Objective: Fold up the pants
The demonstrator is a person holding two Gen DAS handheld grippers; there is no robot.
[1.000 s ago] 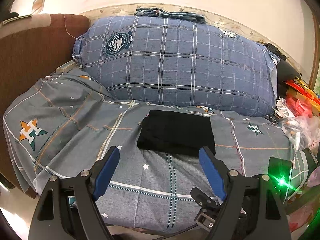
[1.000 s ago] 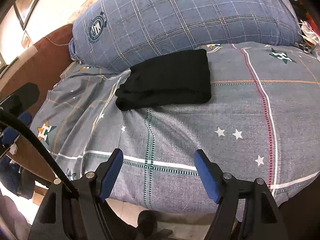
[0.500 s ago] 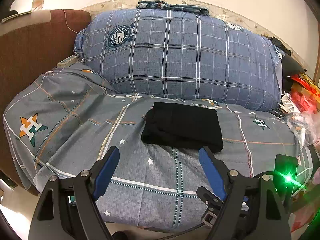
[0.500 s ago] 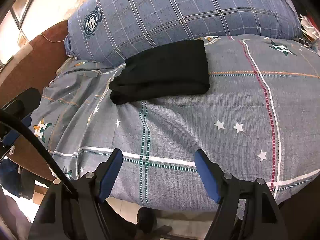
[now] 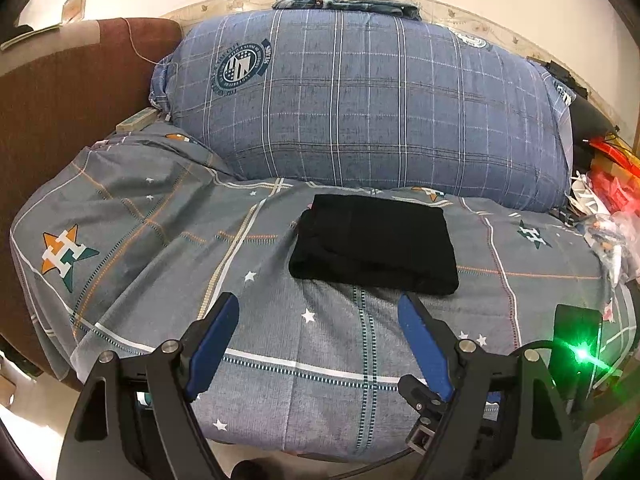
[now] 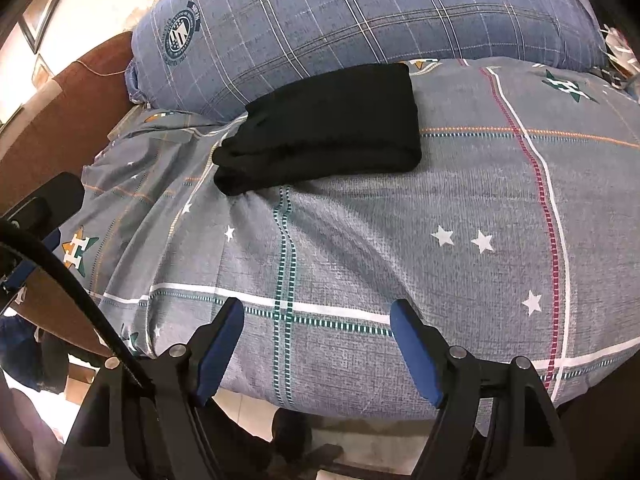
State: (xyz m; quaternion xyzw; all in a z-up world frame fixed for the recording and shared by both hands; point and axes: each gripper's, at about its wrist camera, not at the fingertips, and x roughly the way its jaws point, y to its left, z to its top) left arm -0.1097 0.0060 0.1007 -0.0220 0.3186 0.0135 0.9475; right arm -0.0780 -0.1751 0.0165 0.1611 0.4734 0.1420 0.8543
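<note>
The black pants (image 5: 374,243) lie folded into a flat rectangle on the grey star-patterned bedcover (image 5: 168,248), in front of the big blue plaid pillow (image 5: 360,100). They also show in the right wrist view (image 6: 324,128). My left gripper (image 5: 320,312) is open and empty, held back near the bed's front edge, short of the pants. My right gripper (image 6: 318,316) is open and empty, over the front edge of the bedcover (image 6: 460,200), well short of the pants.
A brown headboard (image 5: 60,100) stands at the left. Cluttered bags and packets (image 5: 608,200) lie at the right of the bed. Folded cloth (image 5: 344,0) rests on top of the pillow. The floor shows below the bed's front edge.
Both grippers have drawn back and up from the bed a little; the pants look smaller and farther off. The pants have not moved. Both grippers stay open.
</note>
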